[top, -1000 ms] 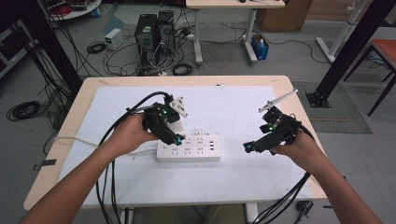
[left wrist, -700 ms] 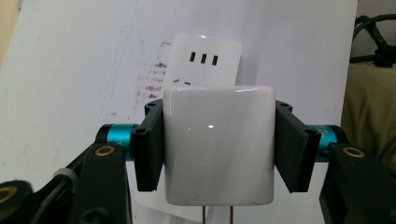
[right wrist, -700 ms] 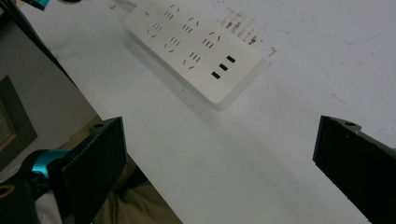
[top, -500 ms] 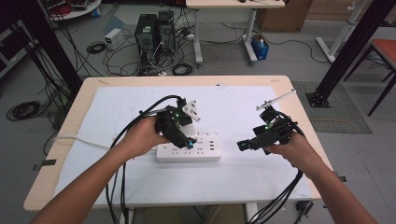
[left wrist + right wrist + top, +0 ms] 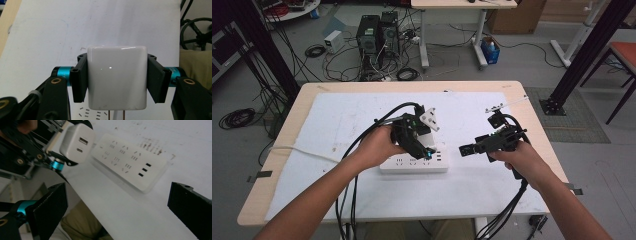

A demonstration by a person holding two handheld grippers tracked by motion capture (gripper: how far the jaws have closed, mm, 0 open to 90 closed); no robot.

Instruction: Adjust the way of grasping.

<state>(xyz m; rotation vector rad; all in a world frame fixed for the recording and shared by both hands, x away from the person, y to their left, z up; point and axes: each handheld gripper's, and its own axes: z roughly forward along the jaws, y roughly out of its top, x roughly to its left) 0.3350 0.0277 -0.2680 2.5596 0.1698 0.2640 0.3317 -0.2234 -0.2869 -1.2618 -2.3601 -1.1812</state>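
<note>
Charger (image 5: 116, 77) clamped between left gripper (image 5: 117, 80) fingers (image 5: 80, 80).

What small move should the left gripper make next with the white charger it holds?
Probably lower the glossy white cube charger, clamped in the left gripper, straight down toward a socket row of the flat white power strip. Its prongs point down with the strip's slots just below. The right gripper is open beside the strip and could steady it.

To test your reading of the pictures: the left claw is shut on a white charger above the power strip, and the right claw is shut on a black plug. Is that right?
Not quite. The left claw does clamp the white charger above the power strip, but the right claw stands open with nothing between its jaws, as the right gripper view shows.
</note>
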